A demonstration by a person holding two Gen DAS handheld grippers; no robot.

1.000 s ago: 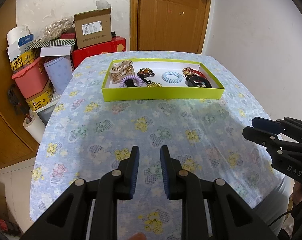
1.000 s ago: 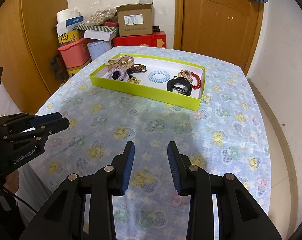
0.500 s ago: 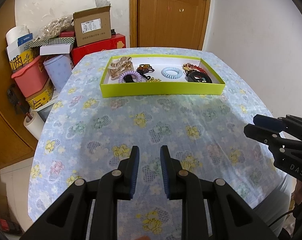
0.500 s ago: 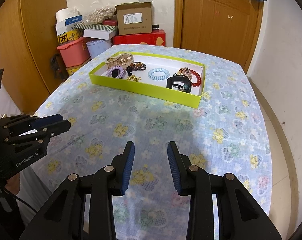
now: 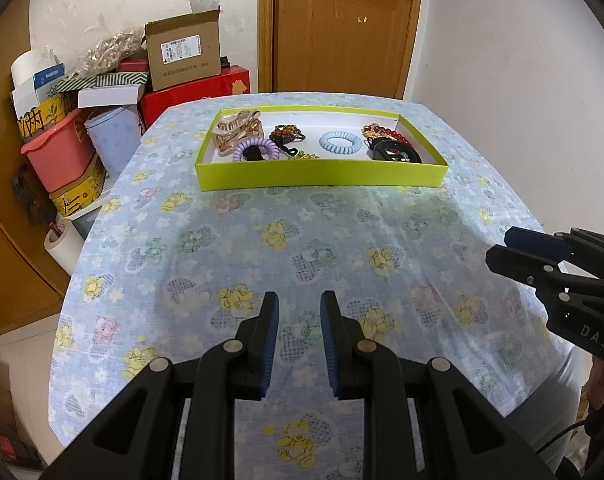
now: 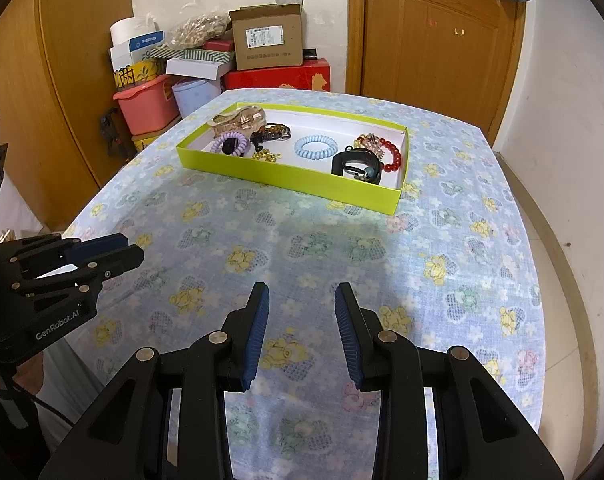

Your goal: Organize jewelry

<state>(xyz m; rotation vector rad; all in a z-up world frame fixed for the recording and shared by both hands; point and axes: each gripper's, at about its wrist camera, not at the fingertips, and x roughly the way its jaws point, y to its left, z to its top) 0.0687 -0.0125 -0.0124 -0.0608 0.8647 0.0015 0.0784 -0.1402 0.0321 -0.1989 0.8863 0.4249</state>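
A lime-green tray (image 5: 322, 176) (image 6: 285, 178) stands at the far end of the table. In it lie a gold hair claw (image 5: 237, 132), a purple spiral hair tie (image 5: 255, 150), a blue spiral hair tie (image 5: 340, 144) (image 6: 316, 147), a red bead bracelet (image 6: 390, 154), a black band (image 5: 394, 152) (image 6: 356, 166) and small gold pieces (image 6: 266, 156). My left gripper (image 5: 299, 320) is open and empty above the near tablecloth. My right gripper (image 6: 302, 312) is open and empty, also near the front edge. Each gripper shows at the side of the other's view.
The table wears a blue flowered cloth (image 5: 302, 240). Left of it stand stacked boxes (image 5: 183, 56), a pink tub (image 5: 57, 156) and a paper roll (image 5: 59, 244). A wooden door (image 5: 342, 28) is behind; a white wall is on the right.
Both grippers have drawn back and risen slightly from the tray, which looks smaller and farther. The jaws stay open and empty.
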